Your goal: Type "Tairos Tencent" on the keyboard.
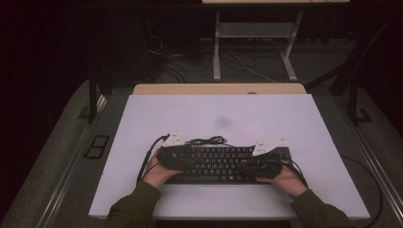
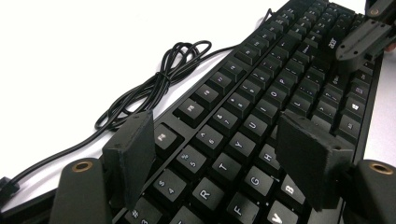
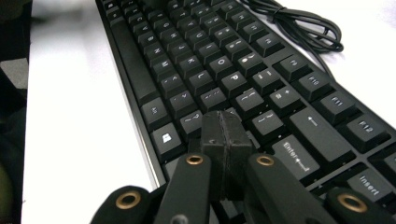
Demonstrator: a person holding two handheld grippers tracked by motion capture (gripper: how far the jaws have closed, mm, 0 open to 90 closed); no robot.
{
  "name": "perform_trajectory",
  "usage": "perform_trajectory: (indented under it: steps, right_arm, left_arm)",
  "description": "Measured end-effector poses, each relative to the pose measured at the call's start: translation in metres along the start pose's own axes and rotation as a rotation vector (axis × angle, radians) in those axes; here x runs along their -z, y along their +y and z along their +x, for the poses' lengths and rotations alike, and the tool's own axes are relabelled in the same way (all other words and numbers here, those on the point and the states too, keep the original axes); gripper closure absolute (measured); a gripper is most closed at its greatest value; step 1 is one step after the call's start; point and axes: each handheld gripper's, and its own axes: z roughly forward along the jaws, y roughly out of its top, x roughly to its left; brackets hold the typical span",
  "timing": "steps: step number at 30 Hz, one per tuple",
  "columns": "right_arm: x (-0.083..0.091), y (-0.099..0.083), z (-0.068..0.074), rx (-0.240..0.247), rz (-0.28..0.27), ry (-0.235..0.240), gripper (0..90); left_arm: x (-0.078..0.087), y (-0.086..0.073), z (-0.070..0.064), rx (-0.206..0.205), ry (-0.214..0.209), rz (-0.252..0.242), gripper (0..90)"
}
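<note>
At six o'clock on the table [image 1: 142, 109], pinched-together right gripper [image 3: 225, 135] could mis-key the keyboard [image 1: 216, 164]; left gripper [image 2: 219, 154] gapes, empty

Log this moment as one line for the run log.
left tongs: open over keyboard | right tongs: shut, tips on keys | cable: coiled behind keyboard

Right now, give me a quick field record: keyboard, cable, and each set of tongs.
keyboard: black, flat on the white table, near the person's edge
cable: black, loosely coiled behind the keyboard
left tongs: jaws open, over the keyboard's left-hand keys
right tongs: jaws closed together, tips above the keys left of Enter
hands: one on each set of tongs
</note>
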Motion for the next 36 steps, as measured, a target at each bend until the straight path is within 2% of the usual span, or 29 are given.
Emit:
perform_trajectory:
  steps: [8,14,17,22,27,33,36]
  right_arm:
    - [-0.0031,-0.0034,0.0025,0.028,0.034,-0.013,89.4]
    - [-0.0040,-0.0039,0.0034,0.032,0.034,-0.012,89.4]
    - [-0.0040,-0.0040,0.0033,0.032,0.033,-0.010,89.4]
    - [-0.0040,-0.0040,0.0032,0.033,0.033,-0.010,89.4]
    - [-0.0040,-0.0041,0.0033,0.032,0.034,-0.010,89.4]
    - [-0.0040,-0.0041,0.0034,0.035,0.033,-0.011,89.4]
    - [-0.0041,-0.0041,0.0035,0.035,0.033,-0.011,89.4]
  left_arm:
    - [-0.0014,0.0012,0.0000,0.001,-0.003,-0.003,29.6]
    - [-0.0002,0.0015,0.0003,0.001,0.005,0.000,33.5]
    - [0.0002,0.0016,0.0003,0.002,0.010,0.004,40.7]
    - [0.0002,0.0017,0.0003,0.021,0.011,0.011,60.6]
    - [-0.0002,0.0018,0.0007,0.022,-0.012,0.044,76.3]
    - [-0.0025,0.0017,0.0000,0.010,-0.033,0.072,87.4]
    - [-0.0036,0.0014,-0.0003,0.016,-0.039,0.080,88.7]
